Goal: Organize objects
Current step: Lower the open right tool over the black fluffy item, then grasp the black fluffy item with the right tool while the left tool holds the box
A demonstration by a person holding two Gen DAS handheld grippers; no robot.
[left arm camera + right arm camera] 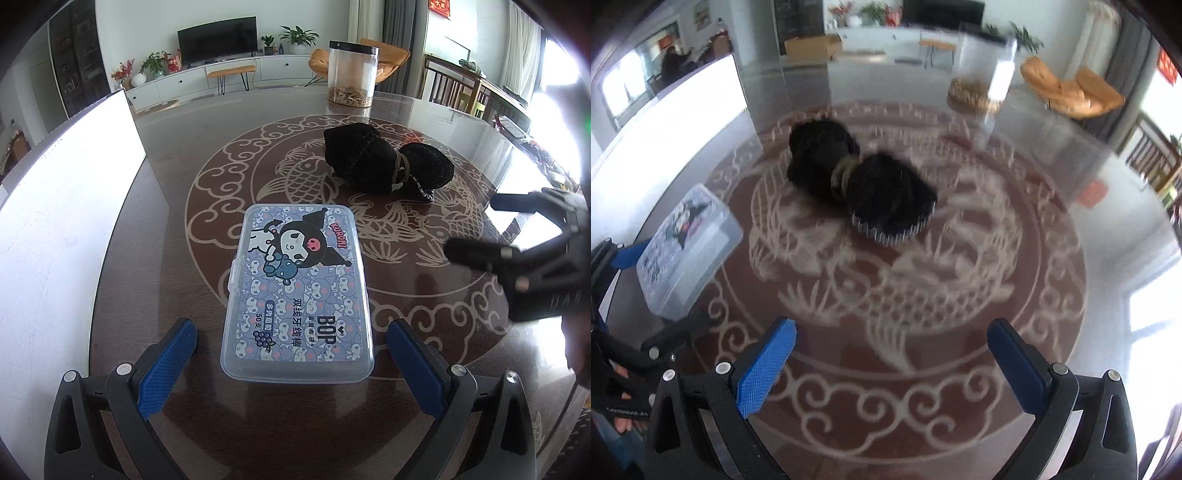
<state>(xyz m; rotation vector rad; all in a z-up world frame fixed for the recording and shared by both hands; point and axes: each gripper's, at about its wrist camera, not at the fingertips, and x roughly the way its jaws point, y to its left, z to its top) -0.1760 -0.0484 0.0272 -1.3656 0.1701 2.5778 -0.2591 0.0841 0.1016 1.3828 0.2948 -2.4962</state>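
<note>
right now the left gripper sits low over the table, its blue pads spread wide apart with the near end of a clear plastic floss box lying between them — neither pad touches the box. the box lies flat, lid up, printed with a cartoon character and a latch tab on its left edge. beyond it, a little to the right, a black cloth bundle tied round the middle with a band rests on the fish pattern of the table top. further back stands a clear jar with a dark lid and some brownish contents at the bottom. a white board stands upright along the table's left side.

the right gripper hovers above the table — its pads are also well apart and hold nothing. the bundle lies ahead of it, blurred in the right wrist view, and the floss box shows at the left, between the other gripper's fingers.
</note>
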